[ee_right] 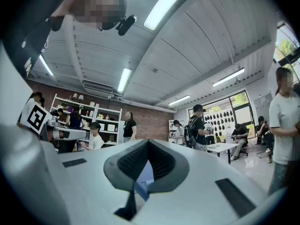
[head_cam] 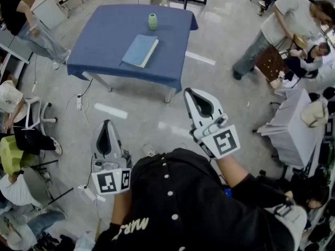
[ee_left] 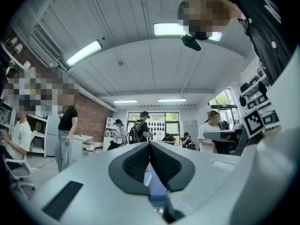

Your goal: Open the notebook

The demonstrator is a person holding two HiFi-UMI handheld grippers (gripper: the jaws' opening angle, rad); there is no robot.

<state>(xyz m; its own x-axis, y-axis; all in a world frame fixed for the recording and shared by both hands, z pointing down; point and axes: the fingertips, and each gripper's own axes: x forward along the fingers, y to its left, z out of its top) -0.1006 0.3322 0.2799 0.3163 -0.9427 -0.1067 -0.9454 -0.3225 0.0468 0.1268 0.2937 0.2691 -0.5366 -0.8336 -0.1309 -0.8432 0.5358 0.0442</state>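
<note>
A closed blue notebook (head_cam: 140, 50) lies on the blue-clothed table (head_cam: 104, 46) at the far side of the floor, beside a small green vase (head_cam: 152, 21). Both grippers are held well short of the table, over the floor. My left gripper (head_cam: 107, 123) is at lower left, jaws pressed together with nothing between them. My right gripper (head_cam: 187, 91) is higher and closer to the table's near corner, also shut and empty. In the left gripper view the left gripper's (ee_left: 150, 143) pads meet at the tip. The right gripper view shows the right gripper (ee_right: 148, 141) closed the same way. Both point roughly level across the room.
People stand and sit around the room: one at the far left (head_cam: 26, 25), one bending at the far right (head_cam: 277, 30), several seated at left. A white-draped table (head_cam: 293, 135) stands at right. Cables and a power strip (head_cam: 79, 102) lie on the floor left of me.
</note>
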